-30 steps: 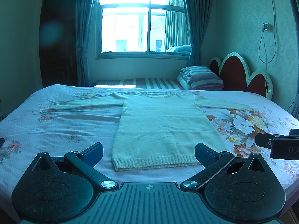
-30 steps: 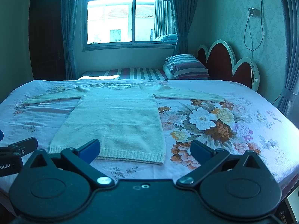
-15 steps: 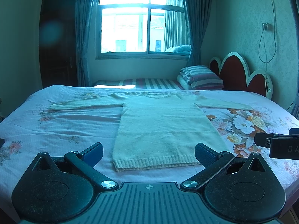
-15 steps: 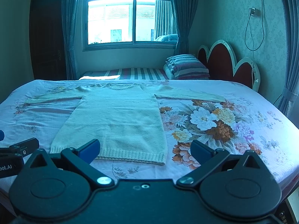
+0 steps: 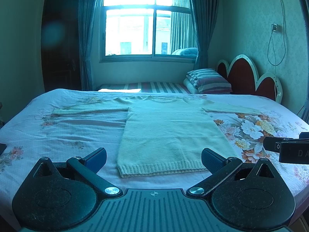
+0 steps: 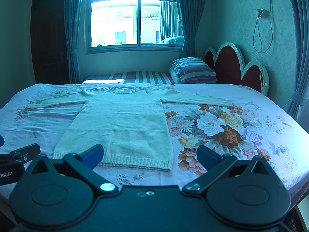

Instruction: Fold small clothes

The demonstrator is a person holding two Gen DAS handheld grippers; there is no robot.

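One pale sweater (image 5: 170,133) lies flat on the floral bed (image 5: 58,131), both sleeves spread toward 9 and 3 o'clock, hem nearest two grippers. The left gripper (image 5: 154,157) and right gripper (image 6: 150,154) hover fingers wide, holding nothing; bare bedspread flanks the sweater.

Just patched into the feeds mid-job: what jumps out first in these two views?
A pale knit sweater lies flat in the middle of the floral bedspread, sleeves spread to both sides, ribbed hem nearest the cameras. Both the left gripper and the right gripper hang open just short of that hem, holding nothing. Behind, a bright window and a red scalloped headboard at the right.
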